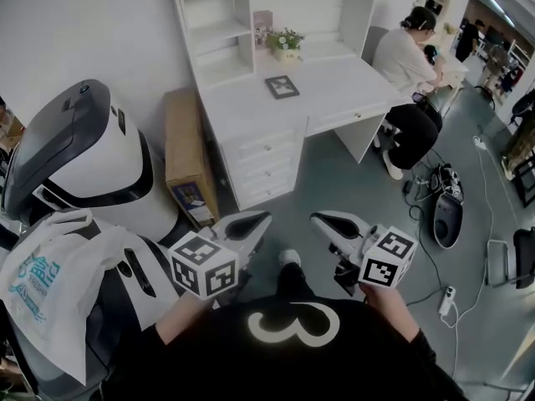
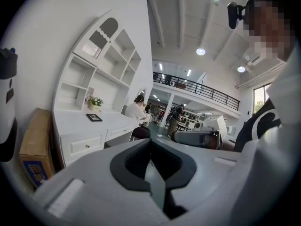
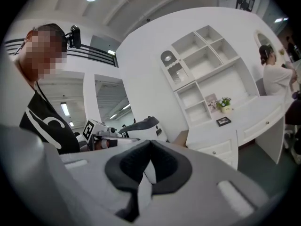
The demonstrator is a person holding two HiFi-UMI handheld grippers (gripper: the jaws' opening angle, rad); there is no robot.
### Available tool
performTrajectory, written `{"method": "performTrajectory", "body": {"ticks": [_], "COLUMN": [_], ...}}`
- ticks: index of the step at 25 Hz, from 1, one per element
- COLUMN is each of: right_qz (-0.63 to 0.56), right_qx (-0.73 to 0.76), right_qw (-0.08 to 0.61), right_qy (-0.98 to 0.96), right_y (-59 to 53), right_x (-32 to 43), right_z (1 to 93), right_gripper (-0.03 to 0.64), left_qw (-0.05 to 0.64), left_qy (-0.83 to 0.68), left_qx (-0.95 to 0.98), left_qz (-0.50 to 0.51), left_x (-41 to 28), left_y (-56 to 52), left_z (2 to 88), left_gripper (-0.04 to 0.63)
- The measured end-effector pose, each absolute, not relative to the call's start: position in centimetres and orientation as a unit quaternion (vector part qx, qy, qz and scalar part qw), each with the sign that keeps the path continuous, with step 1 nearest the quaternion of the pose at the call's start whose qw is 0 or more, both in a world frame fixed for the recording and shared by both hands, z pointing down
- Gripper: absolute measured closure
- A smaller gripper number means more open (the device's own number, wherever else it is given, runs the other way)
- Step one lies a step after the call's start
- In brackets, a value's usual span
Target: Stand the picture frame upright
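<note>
Approach step: my left gripper (image 1: 261, 220) and right gripper (image 1: 323, 220), jaws shut and empty, hang well short of the flat picture frame (image 1: 282, 86); next, step in and open

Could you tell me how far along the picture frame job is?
Nothing is done yet: the picture frame lies flat on the white desk. Nothing is in hand: left gripper and right gripper are shut, empty, short of the desk. Reaching, gripping and standing it up all remain.
</note>
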State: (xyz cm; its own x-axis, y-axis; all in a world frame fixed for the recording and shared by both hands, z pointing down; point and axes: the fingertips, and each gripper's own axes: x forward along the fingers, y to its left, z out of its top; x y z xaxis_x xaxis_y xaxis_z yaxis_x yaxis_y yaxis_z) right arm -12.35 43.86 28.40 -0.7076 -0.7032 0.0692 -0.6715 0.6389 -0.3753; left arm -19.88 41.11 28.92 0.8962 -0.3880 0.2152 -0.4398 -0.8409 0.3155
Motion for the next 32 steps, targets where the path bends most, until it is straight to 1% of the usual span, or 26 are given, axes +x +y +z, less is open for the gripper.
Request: {"method": "performTrajectory", "body": {"ticks": [4,12,19,24,32], "right_qz": [-0.213,-0.267,-0.278,-0.264,-0.273], "right_qx": [-0.366,-0.336,-0.323,-0.328,-0.339], "right_qw": [0.041,0.022,0.004,0.004,-0.01], "right_qy": [0.905,0.903,0.904,0.907,0.9], "right_y": [38.9,23.3,13.1,9.5,6.9], "right_x": [-10.8,-5.5,-1.1,1.3,2.6], "right_z": [30.1,33.9,34.5,33.4,35.1], "right_gripper": [0.614,0.614,0.614,0.614,0.614], "left_qw": [0.198,0.238,0.258,0.245,0.261], "left_qy": [-0.227,-0.265,-0.27,-0.269,-0.264], "left_qx": [0.95,0.928,0.921,0.926,0.922], "left_qz": [0.085,0.109,0.111,0.104,0.108], "left_x": [-18.4,-14.2,-9.2,-7.1,-5.5], "left_y": [36.4,21.4,11.5,8.1,5.4], "left_z": [30.7,34.4,34.2,33.2,35.0], "left_gripper": [0.584,0.584,0.584,0.584,0.584]}}
